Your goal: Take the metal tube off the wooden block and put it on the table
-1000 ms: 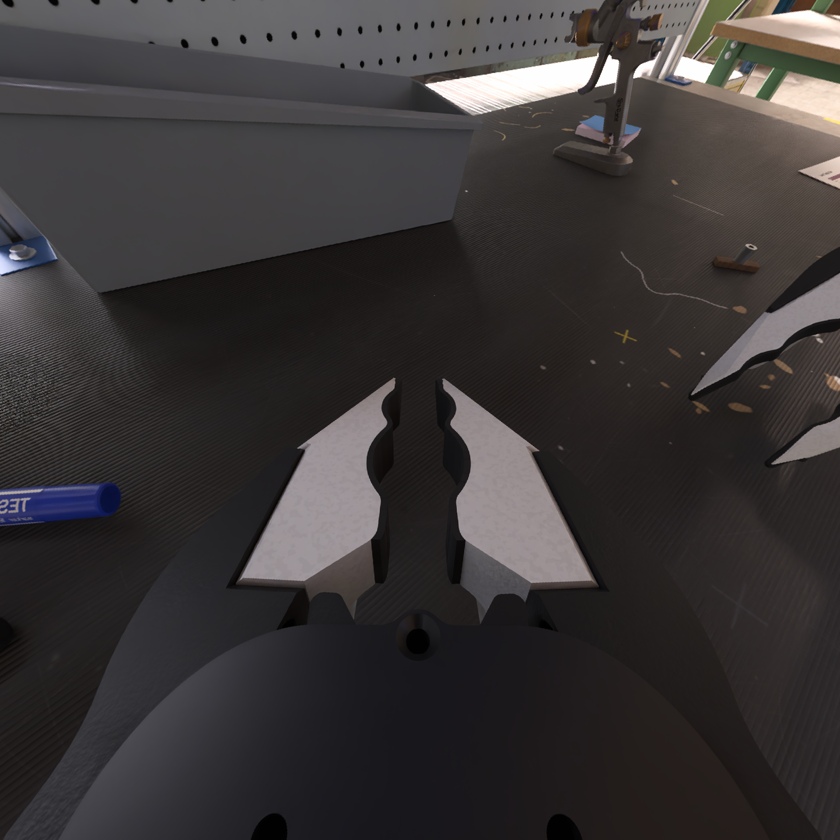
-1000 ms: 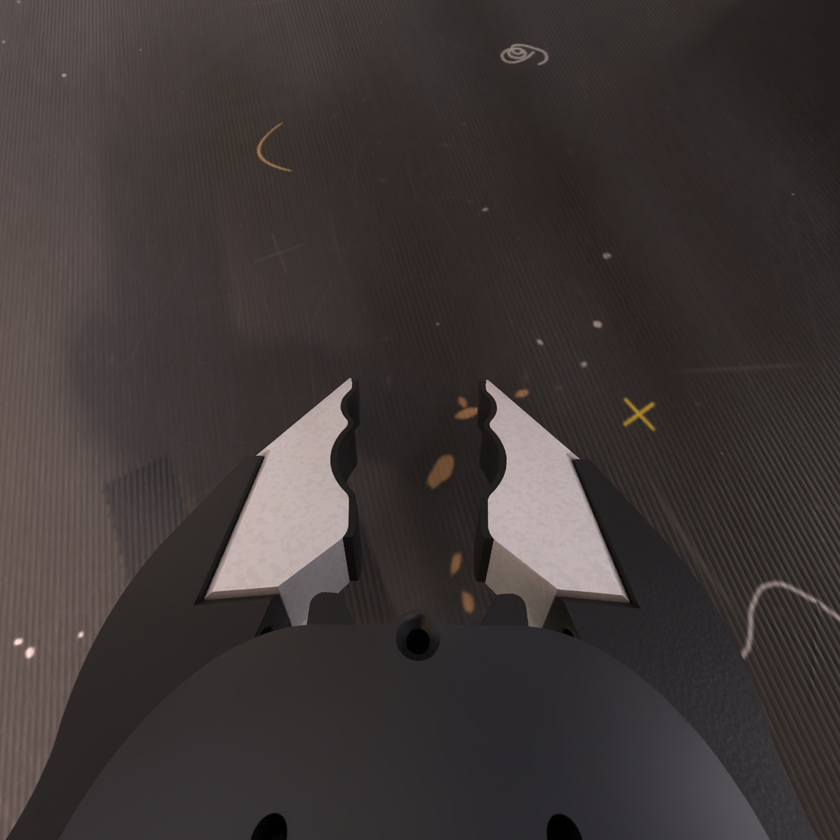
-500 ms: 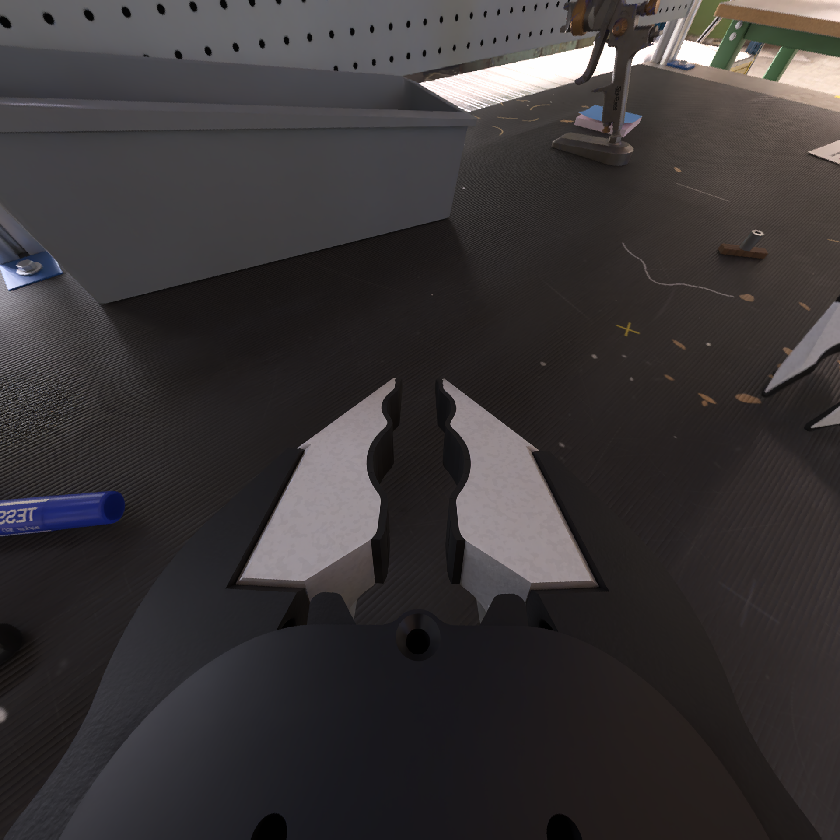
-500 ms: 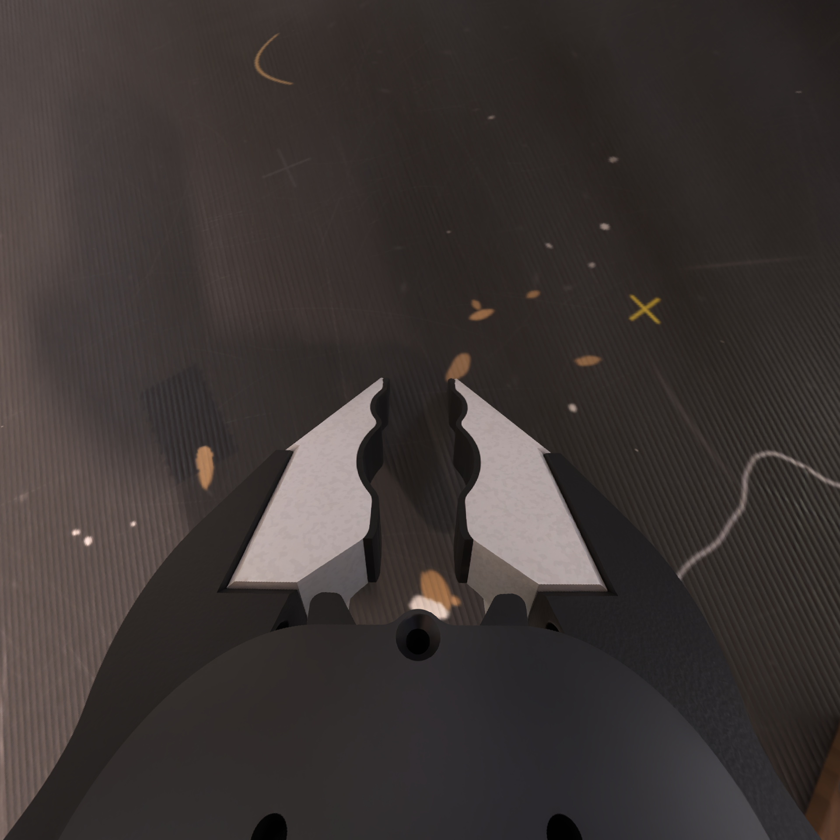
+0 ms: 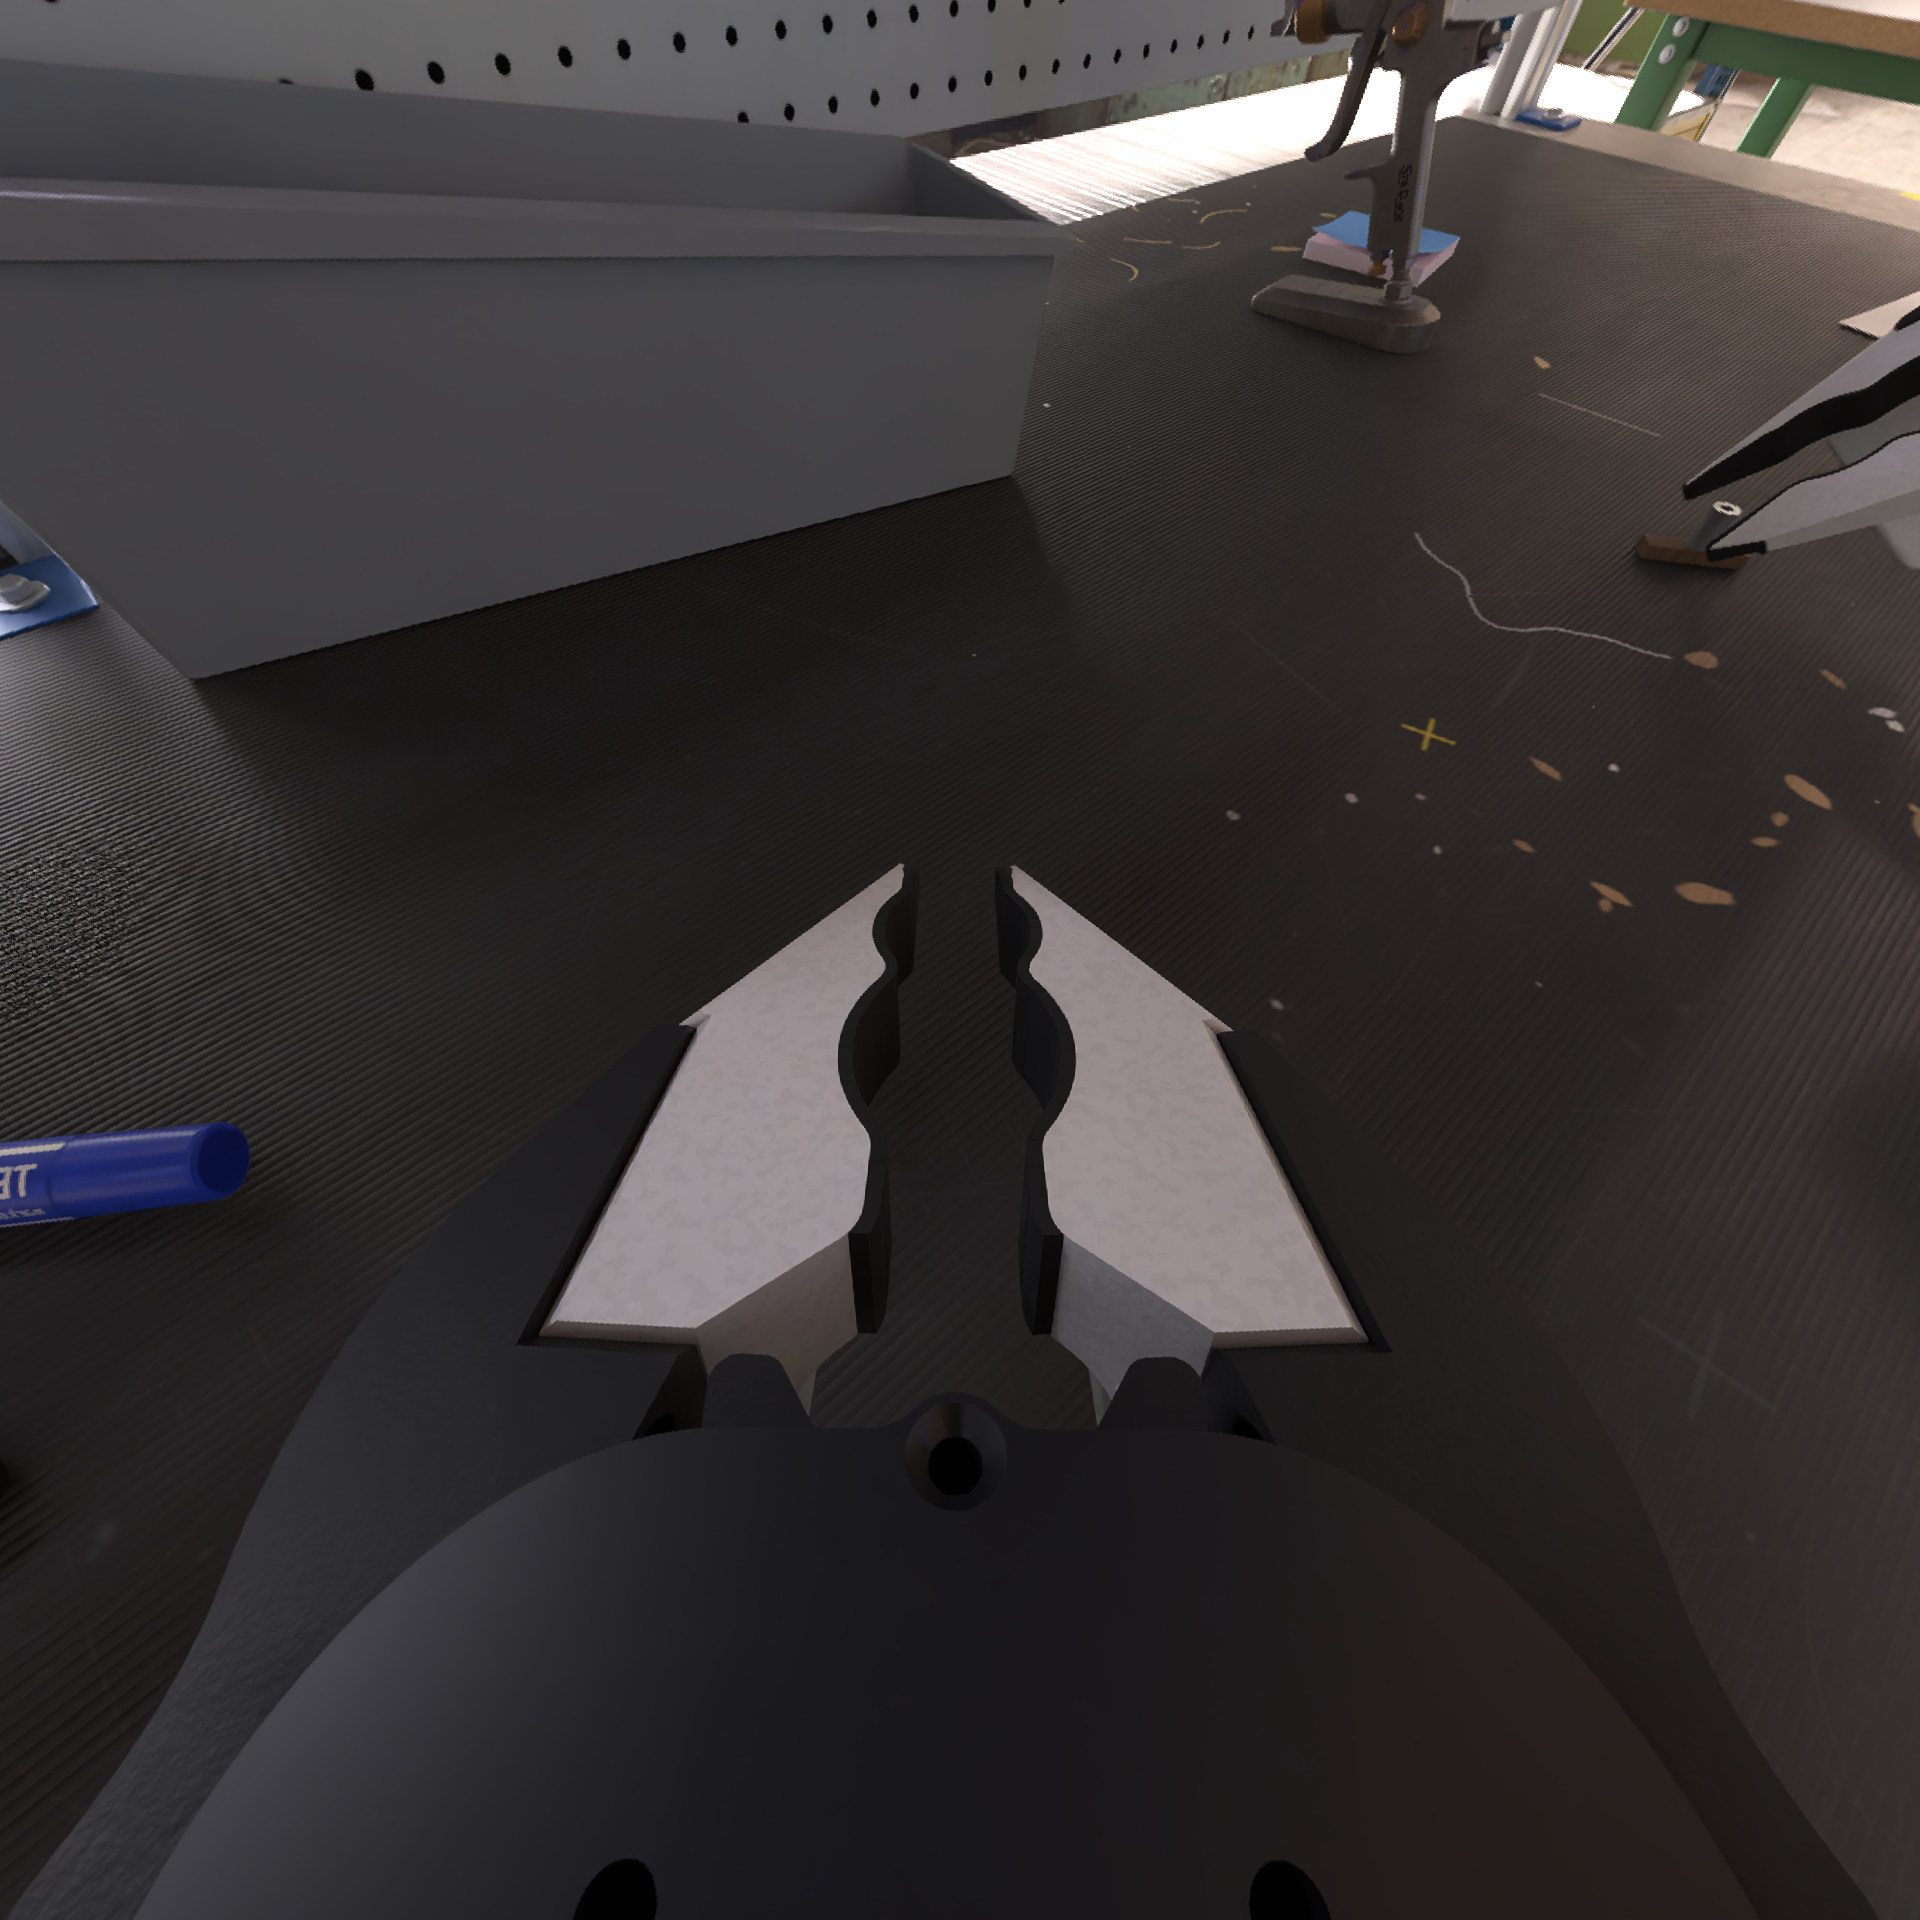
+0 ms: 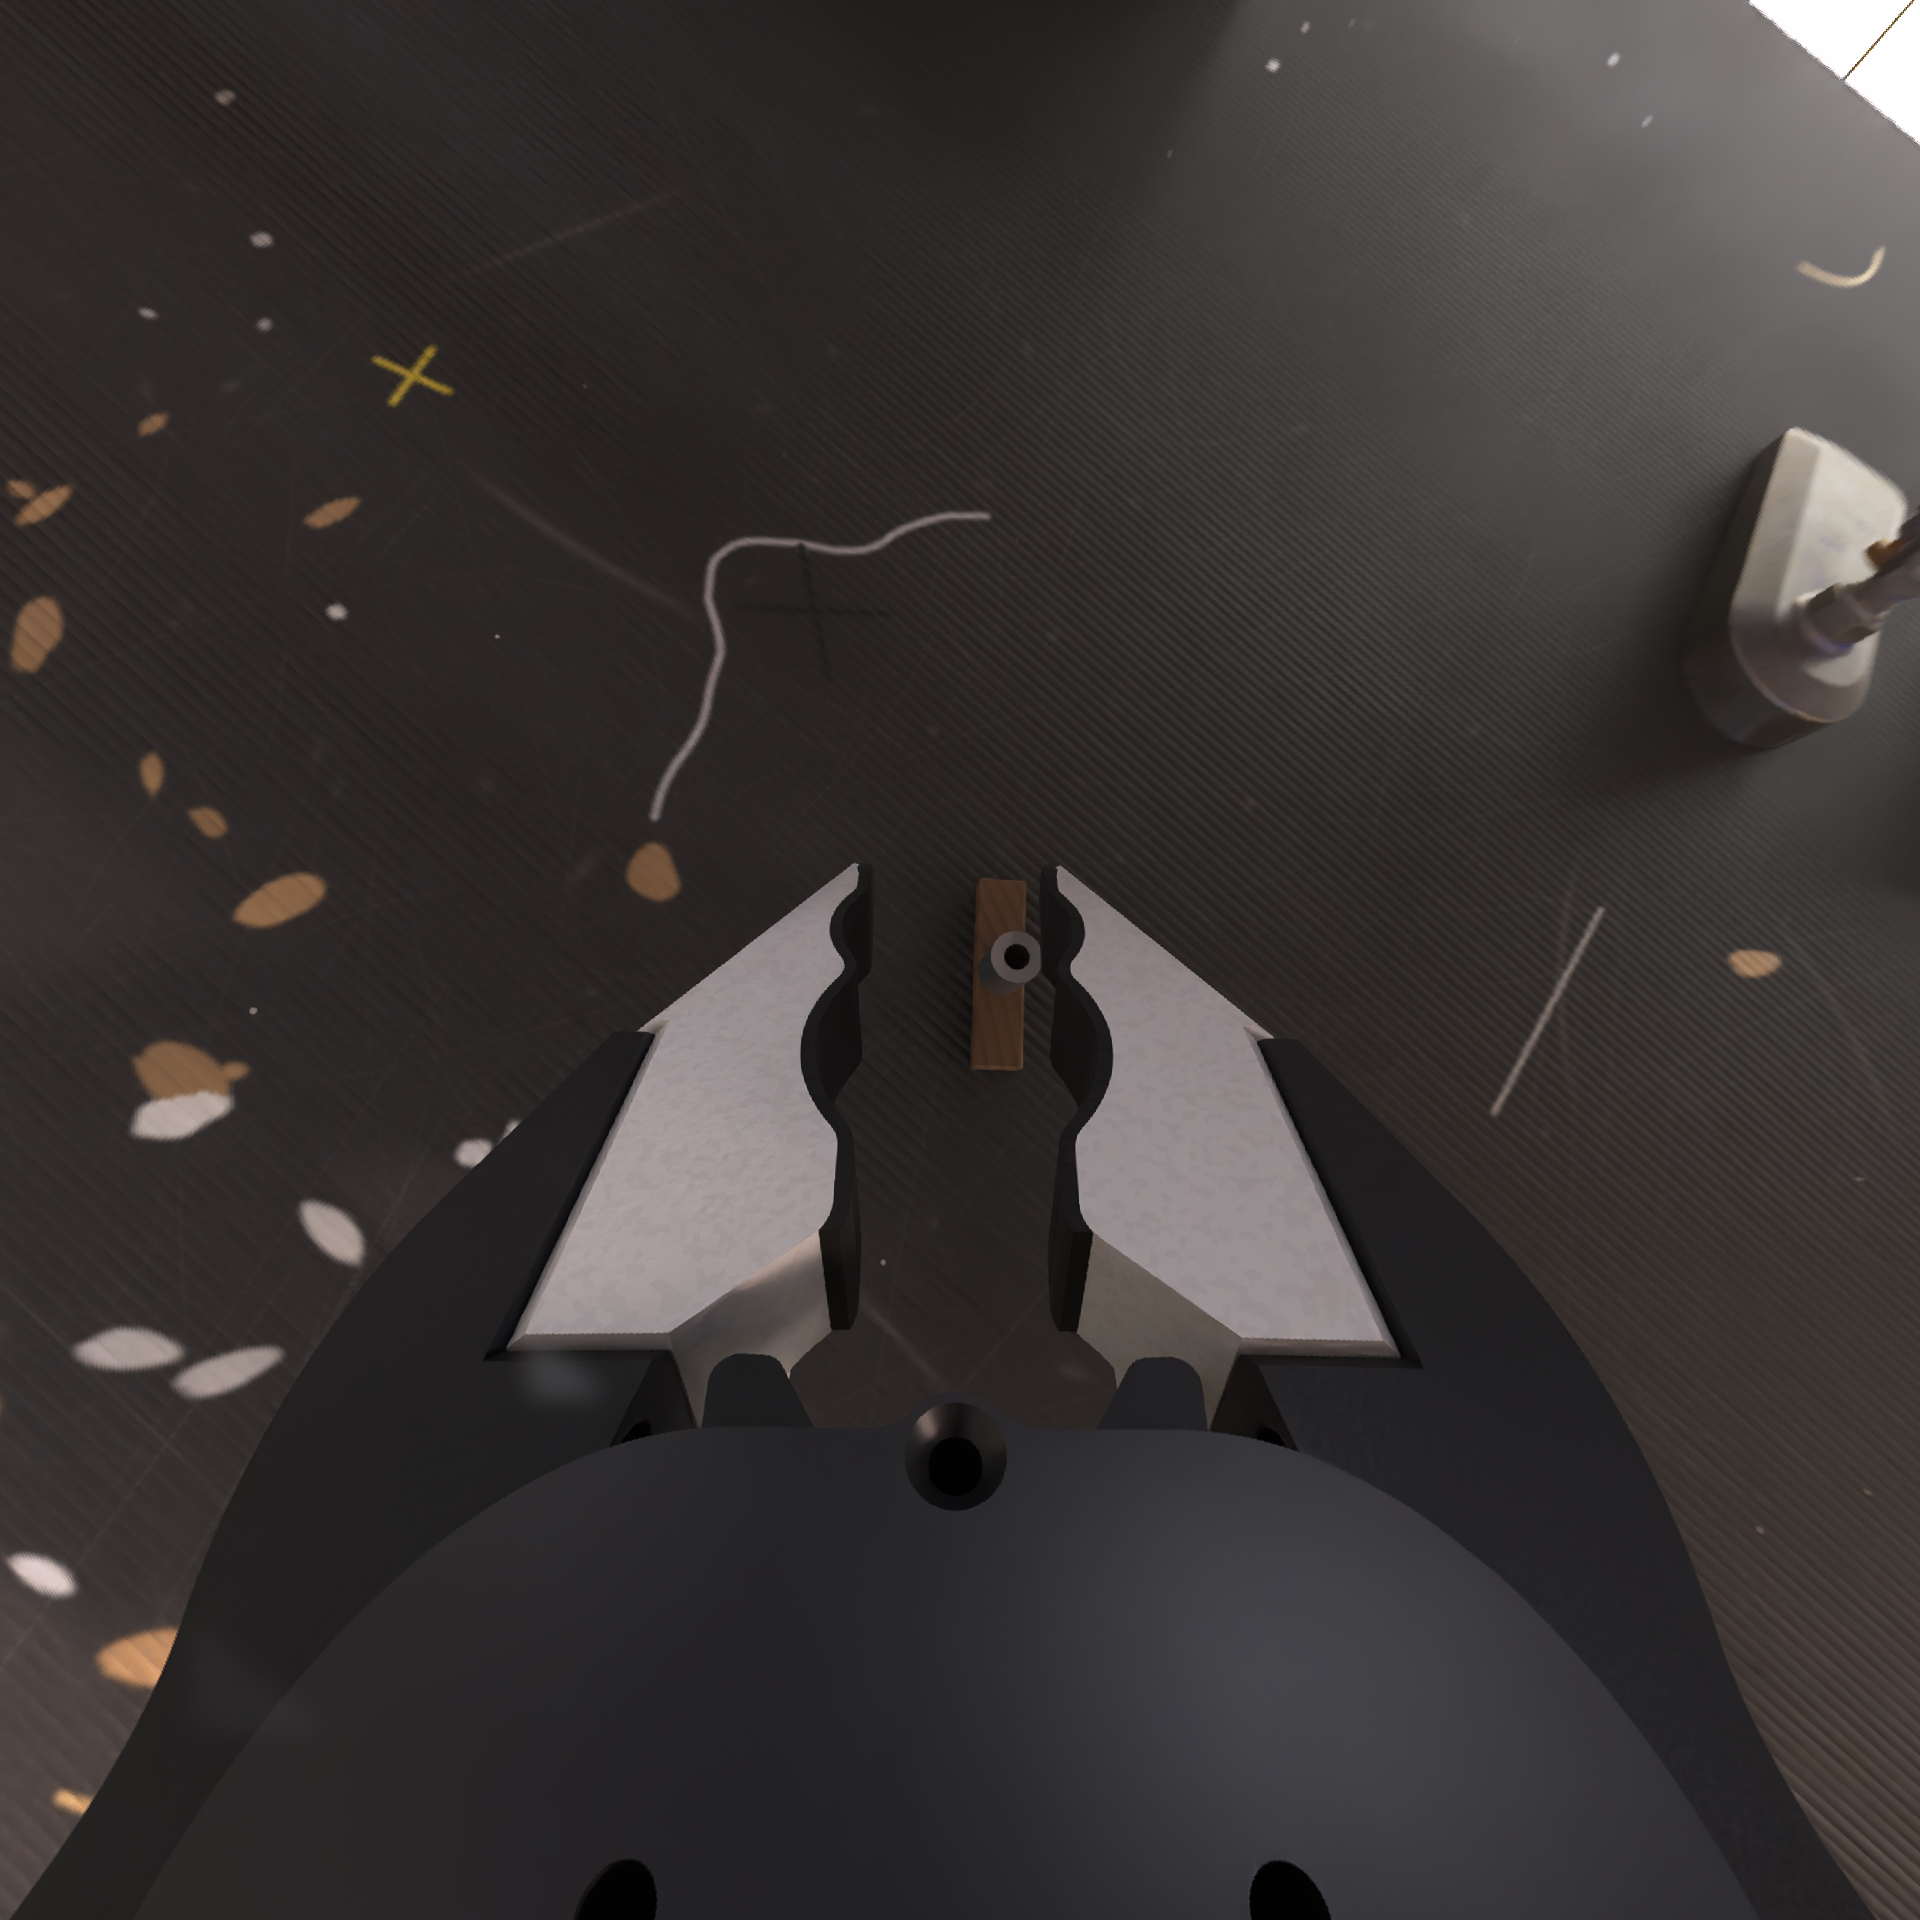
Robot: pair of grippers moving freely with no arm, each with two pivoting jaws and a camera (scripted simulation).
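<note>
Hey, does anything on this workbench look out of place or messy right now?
Nothing is tipped or broken. The metal tube stands upright on the wooden block. The table just carries tan and white flecks and a chalk squiggle.

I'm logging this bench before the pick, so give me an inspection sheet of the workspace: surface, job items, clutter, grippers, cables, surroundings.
Surface: dark ribbed table mat, scratched, with paint flecks, a yellow cross and a white squiggle.
Job's things: metal tube upright on the wooden block, not yet taken off.
Clutter: grey bin, blue marker, spray gun on a stand over blue and pink paper pads.
Grippers: right gripper open, above the block, the tube between its fingers but nearer the right one; left gripper slightly open, empty, far from the block.
Cables: nothing seen.
Surroundings: white pegboard behind, green-legged bench beyond.
</note>
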